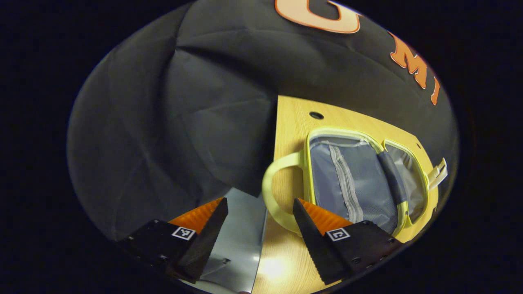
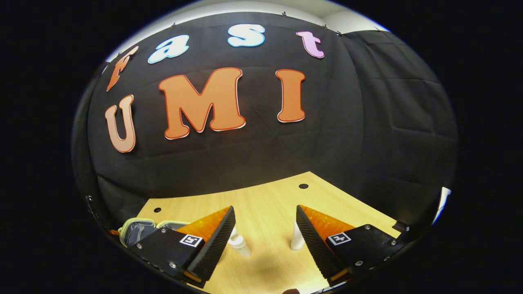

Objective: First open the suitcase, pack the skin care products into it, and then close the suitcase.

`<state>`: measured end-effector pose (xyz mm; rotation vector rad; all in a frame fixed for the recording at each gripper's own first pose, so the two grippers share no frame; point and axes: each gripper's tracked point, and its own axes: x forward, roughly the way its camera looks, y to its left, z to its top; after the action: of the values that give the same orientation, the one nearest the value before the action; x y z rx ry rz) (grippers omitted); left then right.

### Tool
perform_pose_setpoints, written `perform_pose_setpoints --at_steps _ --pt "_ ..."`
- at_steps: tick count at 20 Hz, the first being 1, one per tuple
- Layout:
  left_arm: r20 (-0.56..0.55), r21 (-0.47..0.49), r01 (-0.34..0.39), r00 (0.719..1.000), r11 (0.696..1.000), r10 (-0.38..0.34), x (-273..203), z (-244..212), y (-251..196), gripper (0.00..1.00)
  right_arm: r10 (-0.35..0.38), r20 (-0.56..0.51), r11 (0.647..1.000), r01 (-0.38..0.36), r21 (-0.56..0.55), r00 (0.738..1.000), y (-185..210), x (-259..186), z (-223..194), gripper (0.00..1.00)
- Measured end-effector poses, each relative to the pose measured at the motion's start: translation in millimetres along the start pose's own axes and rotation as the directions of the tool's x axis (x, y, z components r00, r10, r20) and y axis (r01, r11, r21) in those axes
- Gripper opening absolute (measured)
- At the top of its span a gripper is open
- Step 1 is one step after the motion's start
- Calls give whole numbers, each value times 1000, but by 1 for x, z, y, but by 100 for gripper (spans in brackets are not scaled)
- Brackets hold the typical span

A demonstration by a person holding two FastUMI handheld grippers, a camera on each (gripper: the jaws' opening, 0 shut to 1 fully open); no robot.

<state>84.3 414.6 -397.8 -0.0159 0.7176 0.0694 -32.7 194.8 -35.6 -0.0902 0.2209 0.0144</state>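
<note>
- Left gripper (image 1: 260, 212): fingers spread wide, nothing between them. It hangs over the table's left edge; the right finger (image 1: 314, 232) overlaps the suitcase handle in the left gripper view, but contact cannot be confirmed.
- Suitcase (image 1: 359, 179): small, yellow-green trimmed, lying open and flat on the wooden table (image 1: 290, 122), both halves facing up. The near half shows a grey lining with a zipped pocket; the far half is smaller in view and also grey inside. A curved yellow handle (image 1: 273, 179) projects toward the table's left edge.
- In the right gripper view the open suitcase (image 2: 137, 230) sits at the far left of the table (image 2: 265, 200), partly hidden behind the left finger.
- Right gripper (image 2: 265, 228): fingers spread wide, holding nothing, low over the table.
- Skin care products: a white pump bottle (image 2: 239, 245) lies on the table just beside the left finger; a white tube (image 2: 297, 239) stands upright just beside the right finger. Both rest outside the suitcase, well apart from it.
</note>
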Motion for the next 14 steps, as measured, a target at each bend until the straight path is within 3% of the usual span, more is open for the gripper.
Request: perform_pose_setpoints --at_steps 1,2,4,6,7,8,11,14 --pt "52 9 -58 997 998 58 -19 15 -1 99 10 -8 1000 -10 -4 1000 -6 6 -1 100" --pt "122 13 -105 987 994 102 -42 33 -9 99 25 -10 1000 -25 -10 1000 -11 12 0 95" --pt "329 -27 -185 926 982 183 -107 81 -39 99 56 -14 998 -56 -30 998 -21 26 2 95" --pt "487 -88 -172 852 981 193 -177 119 -91 95 99 -30 994 -100 -40 995 -29 39 1 95" --pt "528 -108 -127 833 986 165 -201 132 -121 97 123 -38 991 -124 -41 992 -32 47 0 95" --pt "533 -111 -72 838 991 120 -212 133 -160 98 144 -49 988 -146 -43 988 -36 53 -2 95" --pt "547 -102 -21 834 995 74 -228 134 -256 98 177 -67 981 -181 -63 982 -54 65 -11 95" --pt "541 -33 44 841 998 -19 -223 129 -359 98 198 -91 975 -205 -85 976 -70 72 -29 95"
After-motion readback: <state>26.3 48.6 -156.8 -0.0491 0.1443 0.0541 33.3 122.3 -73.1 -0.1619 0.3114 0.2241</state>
